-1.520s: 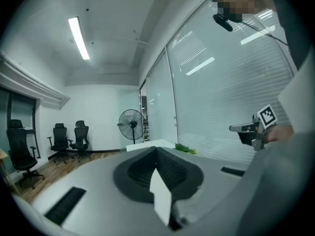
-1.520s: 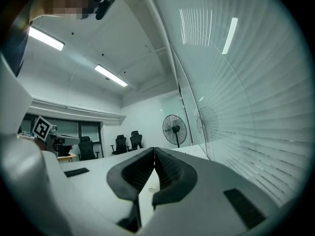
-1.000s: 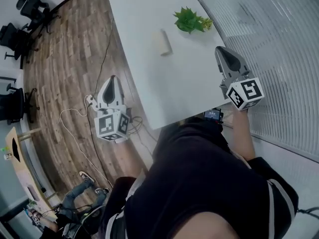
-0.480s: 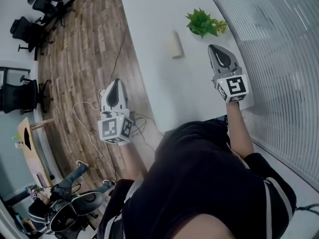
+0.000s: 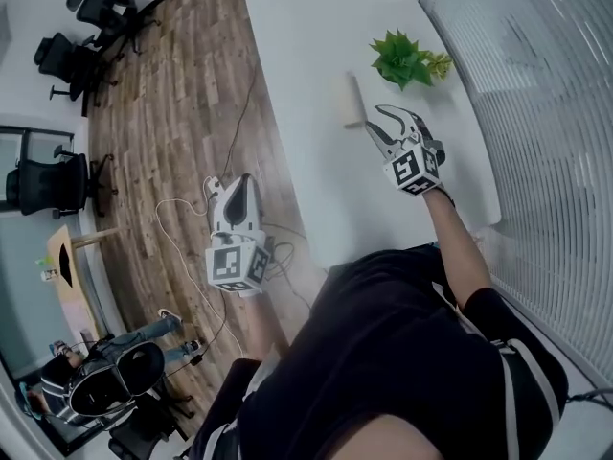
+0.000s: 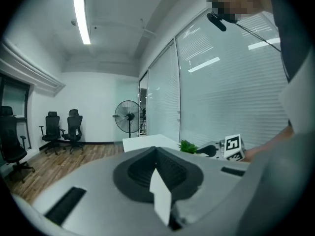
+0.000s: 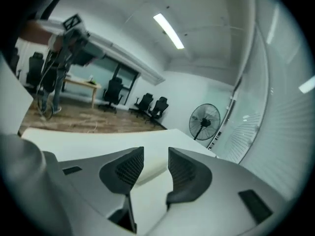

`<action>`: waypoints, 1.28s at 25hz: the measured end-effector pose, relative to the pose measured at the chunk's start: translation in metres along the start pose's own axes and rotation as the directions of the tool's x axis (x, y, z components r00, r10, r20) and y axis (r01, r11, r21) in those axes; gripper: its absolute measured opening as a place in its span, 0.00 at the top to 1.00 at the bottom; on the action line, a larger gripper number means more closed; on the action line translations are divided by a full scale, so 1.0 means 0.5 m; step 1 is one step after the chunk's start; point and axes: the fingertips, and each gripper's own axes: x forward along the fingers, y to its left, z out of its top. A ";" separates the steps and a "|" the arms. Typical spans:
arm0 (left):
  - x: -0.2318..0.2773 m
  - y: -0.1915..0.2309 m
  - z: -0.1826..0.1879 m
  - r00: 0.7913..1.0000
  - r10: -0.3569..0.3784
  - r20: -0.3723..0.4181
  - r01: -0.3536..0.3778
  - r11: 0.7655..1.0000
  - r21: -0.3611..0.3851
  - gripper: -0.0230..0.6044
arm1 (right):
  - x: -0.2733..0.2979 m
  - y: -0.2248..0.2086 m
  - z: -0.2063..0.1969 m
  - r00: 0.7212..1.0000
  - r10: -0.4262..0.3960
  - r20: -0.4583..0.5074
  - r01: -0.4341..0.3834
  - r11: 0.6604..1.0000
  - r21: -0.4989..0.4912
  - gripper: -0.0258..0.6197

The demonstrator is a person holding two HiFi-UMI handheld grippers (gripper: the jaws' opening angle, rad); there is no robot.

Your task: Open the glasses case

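Observation:
The cream glasses case [image 5: 352, 100] lies shut on the white table [image 5: 306, 27], in the head view just left of the plant. My right gripper [image 5: 386, 121] hovers low over the table right beside the case's near end, its jaws opening and apart. In the right gripper view the case [image 7: 151, 168] shows beyond the gap of the right gripper [image 7: 150, 156], and the pads do not press on it. My left gripper [image 5: 243, 182] hangs shut off the table's left edge, over the wood floor. In its own view the left gripper [image 6: 156, 157] holds nothing.
A small potted plant [image 5: 407, 57] stands on the table near the blinds-covered glass wall [image 5: 536, 113]. Cables [image 5: 177, 223] trail on the wood floor left of the table. Office chairs [image 5: 57, 56] stand farther back, a person [image 5: 105, 391] sits at the lower left, and a fan [image 7: 204, 122] stands beyond the table.
My right gripper came down and forward to the case's near end, rolled over, and its jaws went from shut to apart. The left gripper stayed about where it was.

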 end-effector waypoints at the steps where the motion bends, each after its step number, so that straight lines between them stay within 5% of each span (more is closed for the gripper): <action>1: 0.000 -0.001 -0.006 1.000 -0.007 -0.015 0.007 1.000 0.007 0.97 | 0.027 0.024 -0.025 0.999 0.025 -0.044 -0.028 0.997 -0.074 0.73; 4: -0.004 -0.002 -0.026 0.998 -0.014 -0.058 0.015 1.000 0.014 0.97 | 0.106 0.096 -0.109 0.980 0.109 -0.169 -0.148 0.960 -0.238 0.74; 9: -0.032 -0.002 -0.085 0.989 -0.009 -0.147 0.014 0.999 0.030 0.97 | 0.171 0.160 -0.183 0.954 0.170 -0.248 -0.246 0.915 -0.321 0.78; 24: -0.039 0.039 -0.108 0.981 0.031 -0.190 -0.033 0.999 -0.006 0.97 | 0.239 0.164 -0.187 0.958 0.137 -0.251 -0.239 0.866 -0.439 0.82; 32: -0.038 0.031 -0.094 0.985 0.021 -0.174 -0.014 0.999 0.042 0.97 | 0.222 0.144 -0.164 0.963 0.131 -0.236 -0.217 0.895 -0.389 0.87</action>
